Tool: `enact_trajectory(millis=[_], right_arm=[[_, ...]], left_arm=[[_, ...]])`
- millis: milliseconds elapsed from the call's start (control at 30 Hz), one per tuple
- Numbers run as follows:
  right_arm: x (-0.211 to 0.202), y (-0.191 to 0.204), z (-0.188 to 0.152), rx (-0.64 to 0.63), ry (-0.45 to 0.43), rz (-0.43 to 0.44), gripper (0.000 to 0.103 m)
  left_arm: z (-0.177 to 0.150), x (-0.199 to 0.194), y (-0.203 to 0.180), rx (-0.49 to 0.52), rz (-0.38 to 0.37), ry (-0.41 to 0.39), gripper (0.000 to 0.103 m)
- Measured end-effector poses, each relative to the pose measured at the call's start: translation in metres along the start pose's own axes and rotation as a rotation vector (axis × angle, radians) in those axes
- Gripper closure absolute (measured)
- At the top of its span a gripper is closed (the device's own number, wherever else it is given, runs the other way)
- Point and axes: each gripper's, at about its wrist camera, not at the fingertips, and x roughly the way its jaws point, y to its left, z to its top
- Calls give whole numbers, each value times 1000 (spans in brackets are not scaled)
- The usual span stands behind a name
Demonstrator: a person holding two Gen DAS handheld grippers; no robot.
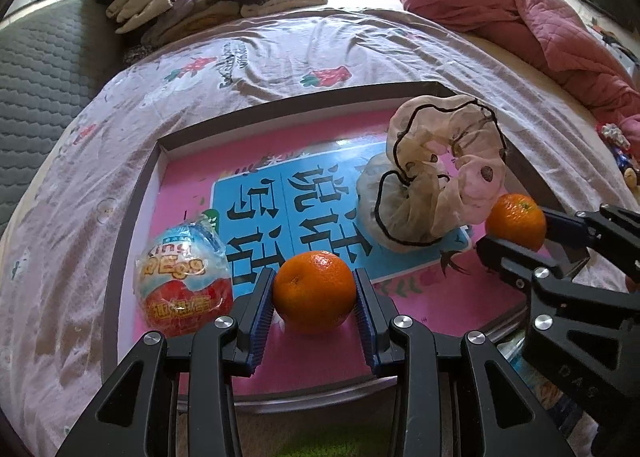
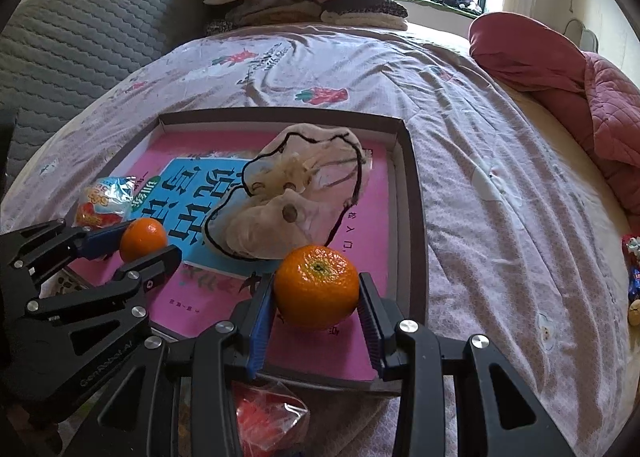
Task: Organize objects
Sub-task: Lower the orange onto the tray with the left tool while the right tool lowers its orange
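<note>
Your left gripper [image 1: 314,293] is clamped on one orange [image 1: 314,289], low over the near edge of the box tray [image 1: 136,197], beside the wrapped toy egg [image 1: 184,277]. Your right gripper [image 2: 316,299] grips the second orange [image 2: 316,291] near the tray's near right corner, next to the cloth pouch [image 2: 288,201].

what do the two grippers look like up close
Both the left gripper and right gripper are black angular linkage frames with triangular cut-outs and round silver bolt heads. Each finger carries a blue ribbed pad. Faint pale lettering is printed on the frames. No cables or sleeves show.
</note>
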Motion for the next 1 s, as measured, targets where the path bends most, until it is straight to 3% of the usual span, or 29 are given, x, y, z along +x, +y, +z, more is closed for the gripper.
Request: enact_trajectory(millis=[367, 1000], right_arm=[[6, -1, 2, 8, 18, 3, 63], [8, 1, 4, 3, 24, 0, 63]], left_arm=[[3, 6, 12, -74, -83, 24, 63], [7, 2, 12, -55, -55, 7, 60]])
